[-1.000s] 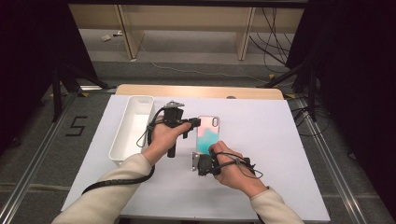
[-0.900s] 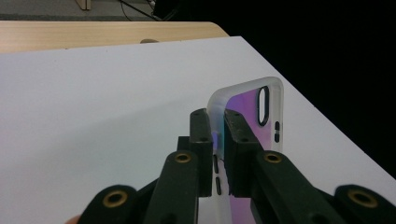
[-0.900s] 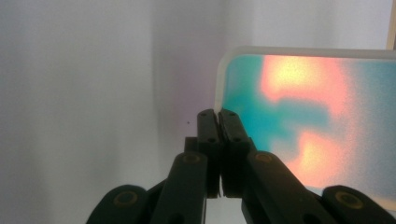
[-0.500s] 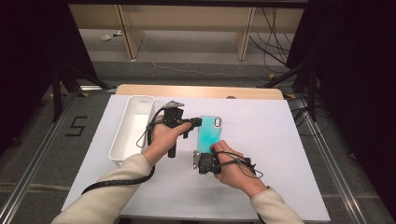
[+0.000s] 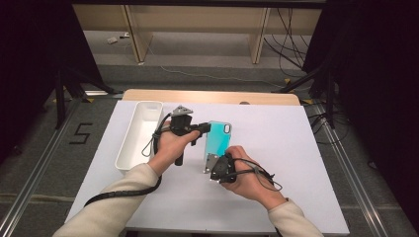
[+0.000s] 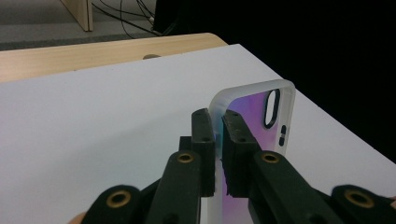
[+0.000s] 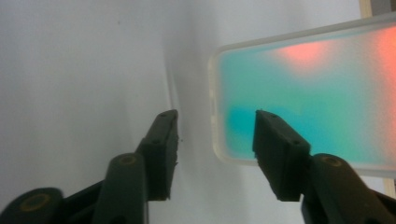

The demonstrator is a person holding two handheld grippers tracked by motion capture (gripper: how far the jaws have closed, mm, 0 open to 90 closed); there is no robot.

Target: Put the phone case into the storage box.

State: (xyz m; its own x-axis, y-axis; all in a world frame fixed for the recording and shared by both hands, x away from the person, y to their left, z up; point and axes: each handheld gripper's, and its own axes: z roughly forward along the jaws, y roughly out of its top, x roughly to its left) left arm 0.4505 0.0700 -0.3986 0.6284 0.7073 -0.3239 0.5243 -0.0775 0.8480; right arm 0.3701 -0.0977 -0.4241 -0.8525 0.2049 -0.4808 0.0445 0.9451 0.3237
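Note:
A phone case point(image 5: 218, 140) with a teal-and-pink back and a translucent white rim is held over the white table, just right of my left hand. My left gripper point(image 5: 203, 129) is shut on its long edge. In the left gripper view the two pads point(image 6: 204, 140) pinch the rim below the camera cut-out of the case point(image 6: 254, 109). My right gripper point(image 5: 211, 164) sits at the case's near end. Its jaws have just been opening and now stand apart point(image 7: 215, 140). The case's corner point(image 7: 303, 88) lies between them, and neither pad presses on it.
A long white tray point(image 5: 139, 133) stands at the table's left, beside my left hand. The white tabletop point(image 5: 301, 163) stretches bare to the right and front. A wooden edge point(image 5: 212, 96) runs along the back, with dark floor and cables beyond.
The right gripper's jaws have opened off the case's near end. The case's sheen went from pink-teal to mostly teal. Both hands stayed where they were, and the left gripper kept its hold.

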